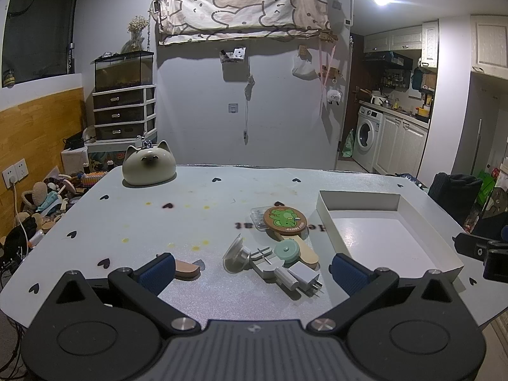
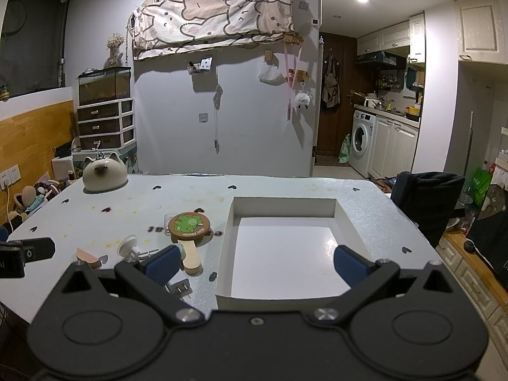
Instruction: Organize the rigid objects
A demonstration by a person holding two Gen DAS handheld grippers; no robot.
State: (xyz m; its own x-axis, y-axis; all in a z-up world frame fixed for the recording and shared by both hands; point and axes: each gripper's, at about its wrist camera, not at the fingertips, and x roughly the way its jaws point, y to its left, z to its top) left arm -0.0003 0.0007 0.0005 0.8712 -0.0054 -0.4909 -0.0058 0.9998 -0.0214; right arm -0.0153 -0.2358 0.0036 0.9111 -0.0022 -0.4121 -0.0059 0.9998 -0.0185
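A white shallow box [image 1: 358,203] sits on the table at the right; it also shows in the right wrist view [image 2: 227,241], with nothing in it. Left of it lies a cluster: a round green-frog hand mirror with a wooden handle [image 1: 284,219] [image 2: 189,224], a clear plastic case [image 1: 257,219], a suction-cup phone mount [image 1: 241,255] [image 2: 128,247], a green round disc [image 1: 286,250] and a white plug adapter [image 1: 306,275] [image 2: 181,287]. A brown wooden piece [image 1: 187,270] [image 2: 87,257] lies apart. My left gripper [image 1: 252,271] is open above the cluster. My right gripper [image 2: 254,265] is open over the box's near end.
A cream cat-shaped ceramic pot [image 1: 149,166] [image 2: 103,174] stands at the table's far left. The other gripper shows at each view's edge [image 1: 482,252] [image 2: 22,254]. A black chair [image 2: 425,197] stands past the right edge. Clutter lies on the floor at left [image 1: 47,200].
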